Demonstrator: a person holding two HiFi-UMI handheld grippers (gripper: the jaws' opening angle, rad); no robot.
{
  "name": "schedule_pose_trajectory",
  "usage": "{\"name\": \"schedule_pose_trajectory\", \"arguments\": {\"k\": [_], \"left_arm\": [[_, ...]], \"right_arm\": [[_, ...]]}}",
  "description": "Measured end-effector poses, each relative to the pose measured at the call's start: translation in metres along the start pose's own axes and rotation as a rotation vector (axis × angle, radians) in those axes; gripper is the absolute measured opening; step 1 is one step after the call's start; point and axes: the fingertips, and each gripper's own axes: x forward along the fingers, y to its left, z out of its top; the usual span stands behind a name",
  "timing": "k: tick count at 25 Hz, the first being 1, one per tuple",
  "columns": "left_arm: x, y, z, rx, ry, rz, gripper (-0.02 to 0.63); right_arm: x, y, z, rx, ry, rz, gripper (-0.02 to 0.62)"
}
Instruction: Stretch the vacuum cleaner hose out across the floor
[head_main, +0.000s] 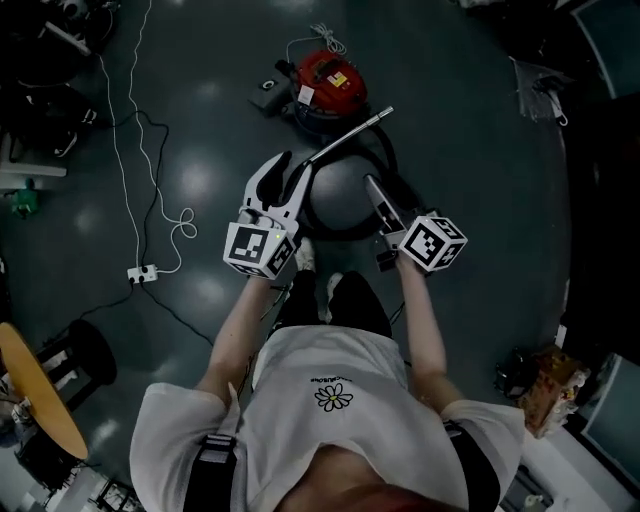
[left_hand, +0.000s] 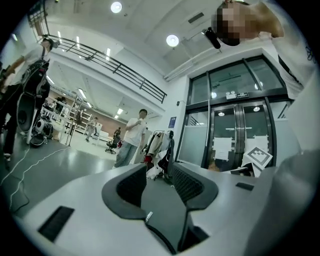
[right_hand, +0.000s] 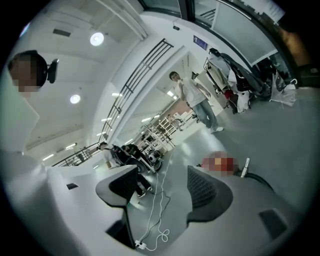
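Looking down from the head view, I start at the left, where a white cable (head_main: 128, 130) snakes over the dark floor (head_main: 480, 200) to a power strip (head_main: 141, 272).

Next comes the left gripper (head_main: 288, 175), held out ahead of the person's white shirt. In the left gripper view its jaws stand only a little apart, with a narrow gap and nothing in it (just the far hall beyond).

Past it, toward the top middle of the head view, a red vacuum cleaner (head_main: 325, 85) sits on the floor. A metal tube (head_main: 350, 133) slants away from it, ending near the left gripper's tips.

The black hose (head_main: 392, 160) is not stretched out. It lies curled in a loop beside the vacuum cleaner, and the loop runs below both grippers in the head view. Neither gripper has hold of it.

On the right is the right gripper (head_main: 378, 195). The right gripper view shows its jaws spread wide and empty, with bare floor and the white cable showing through the gap. The tube's end and a bend of hose show just right of its right jaw.
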Motion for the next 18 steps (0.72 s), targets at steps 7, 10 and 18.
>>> {"name": "schedule_pose_trajectory", "arguments": {"k": [7,10,18], "left_arm": [[0.105,0.085,-0.107,0.029,0.048,0.02,0.167],[0.151,0.132,-0.189,0.005,0.037,0.035,0.167],[0.192,0.217,-0.406,-0.004,0.08,0.042,0.167]], "right_arm": [[0.128,-0.2,-0.065,0.124,0.126,-0.136,0.319],[0.188,-0.318,-0.121,0.166,0.162,-0.209,0.319],[0.301,-0.567,-0.252,0.34,0.113,-0.431,0.319]]}}
